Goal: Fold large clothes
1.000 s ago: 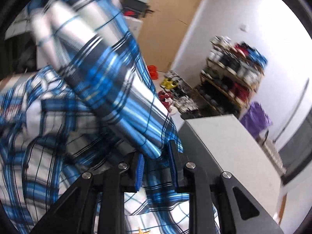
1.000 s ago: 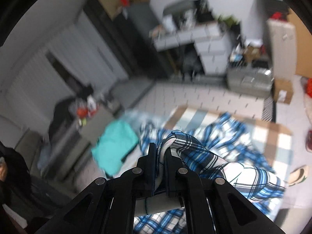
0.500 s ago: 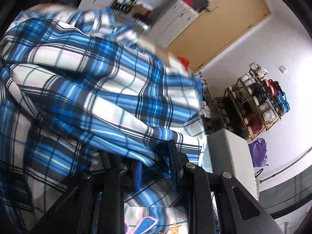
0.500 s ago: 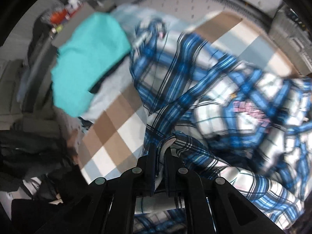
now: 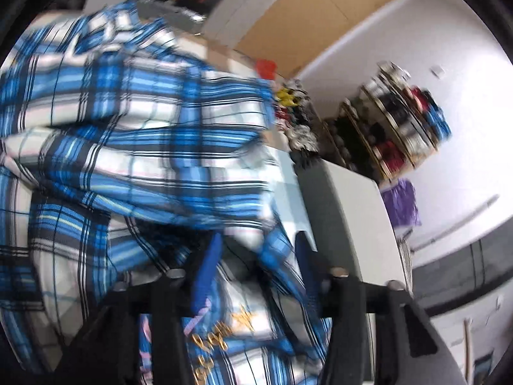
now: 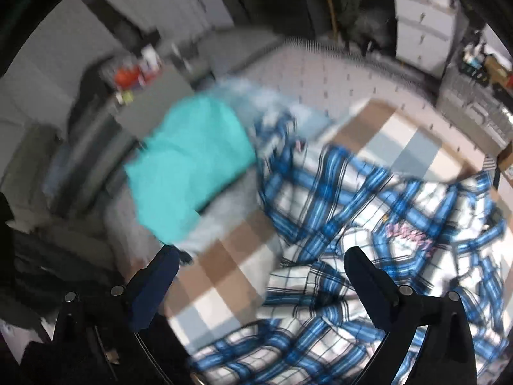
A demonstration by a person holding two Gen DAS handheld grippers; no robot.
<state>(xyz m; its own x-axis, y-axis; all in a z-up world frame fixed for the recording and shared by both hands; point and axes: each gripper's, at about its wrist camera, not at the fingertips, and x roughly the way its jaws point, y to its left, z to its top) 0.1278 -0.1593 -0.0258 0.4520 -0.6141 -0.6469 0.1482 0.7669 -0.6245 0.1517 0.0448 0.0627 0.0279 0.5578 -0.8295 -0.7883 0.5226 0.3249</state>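
**Letting go of the plaid shirt**

Both grippers releasing. My right gripper (image 6: 261, 266) has its jaws opening wide, nothing between them. The plaid shirt (image 6: 368, 224) lies crumpled on the checked blanket (image 6: 224, 276), spilling toward its right edge, w/ a teal garment (image 6: 189, 166) at the far left corner. Left gripper (image 5: 256, 256) also opening, cloth between the pads but loose, I'd say. Next, I reckon: re-grab at a hem or shoulder & spread it flat.

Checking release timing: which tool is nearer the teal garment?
Right. The right tool hangs open beside the teal garment; the left tool, jaws opening, sits over the plaid shirt, teal out of view.
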